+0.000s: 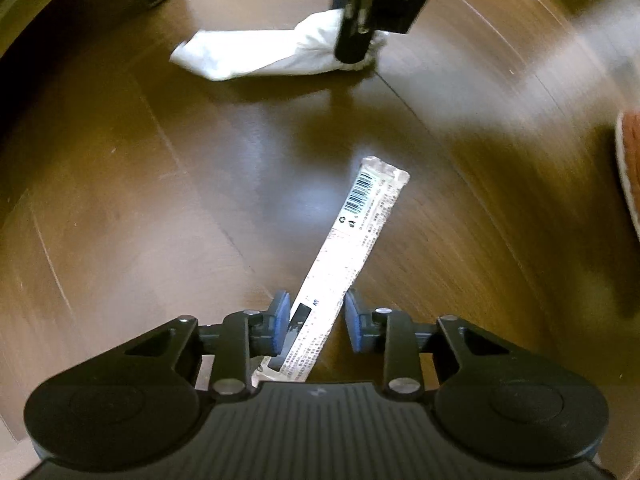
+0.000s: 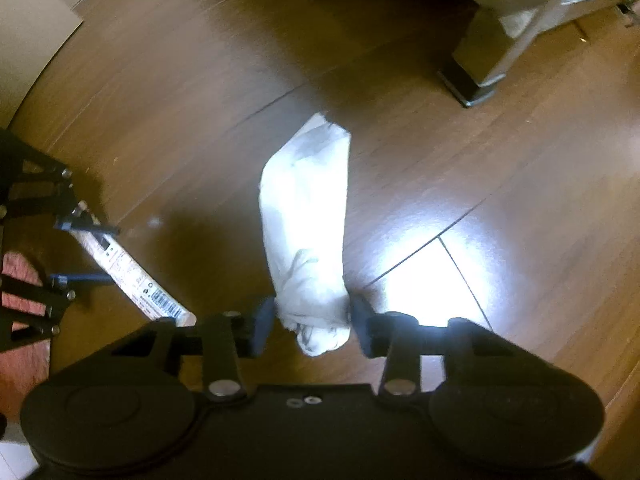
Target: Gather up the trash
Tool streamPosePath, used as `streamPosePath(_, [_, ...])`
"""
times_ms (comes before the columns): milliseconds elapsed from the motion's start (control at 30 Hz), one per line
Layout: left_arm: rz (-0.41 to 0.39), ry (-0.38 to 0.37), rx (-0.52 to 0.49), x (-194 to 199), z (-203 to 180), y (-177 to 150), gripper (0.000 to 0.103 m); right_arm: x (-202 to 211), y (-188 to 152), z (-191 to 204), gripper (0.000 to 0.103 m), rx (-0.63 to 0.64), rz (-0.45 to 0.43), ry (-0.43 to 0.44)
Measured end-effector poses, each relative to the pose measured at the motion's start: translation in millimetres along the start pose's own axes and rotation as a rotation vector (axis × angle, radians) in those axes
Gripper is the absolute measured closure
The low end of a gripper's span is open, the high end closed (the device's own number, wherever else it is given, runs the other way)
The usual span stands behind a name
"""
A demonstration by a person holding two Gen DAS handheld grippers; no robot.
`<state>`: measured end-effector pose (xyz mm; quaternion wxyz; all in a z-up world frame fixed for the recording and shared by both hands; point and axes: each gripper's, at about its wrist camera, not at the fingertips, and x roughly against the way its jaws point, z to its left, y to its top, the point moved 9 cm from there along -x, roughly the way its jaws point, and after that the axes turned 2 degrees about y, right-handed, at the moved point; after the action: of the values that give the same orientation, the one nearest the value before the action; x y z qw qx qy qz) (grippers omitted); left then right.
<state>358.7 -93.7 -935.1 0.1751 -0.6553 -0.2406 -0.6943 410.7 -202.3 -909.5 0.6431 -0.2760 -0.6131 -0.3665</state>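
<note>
A long white wrapper with a barcode [image 1: 352, 240] lies on the dark wood floor, its near end between the blue pads of my left gripper [image 1: 316, 320]. The jaws stand a little apart on either side of it. The wrapper also shows in the right wrist view [image 2: 136, 280], with the left gripper [image 2: 86, 252] around it. A crumpled white tissue [image 2: 306, 220] lies on the floor, its near end between the pads of my right gripper [image 2: 314, 320], which touch its sides. In the left wrist view the right gripper [image 1: 362, 46] stands over the tissue [image 1: 260, 52].
A furniture leg [image 2: 476, 80] with a metal frame stands at the far right in the right wrist view. A red mat [image 1: 632, 168] lies at the right edge in the left wrist view, and also shows in the right wrist view [image 2: 20, 292]. A pale wall edge [image 2: 28, 32] is at far left.
</note>
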Motion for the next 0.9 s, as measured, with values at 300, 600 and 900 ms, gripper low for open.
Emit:
streamPosePath(300, [0.007, -0.028, 0.160, 12, 28, -3, 0.082, 31, 0, 1, 0.087, -0.003, -0.073, 0.013])
streamPosePath(600, [-0.033, -0.083, 0.412, 30, 81, -12, 0.096, 86, -9, -2, 0.088, 0.035, -0.159, 0.057])
streamPosePath(900, [-0.059, -0.055, 0.345, 35, 68, -16, 0.085, 105, -14, -10, 0.088, 0.021, -0.161, 0.085])
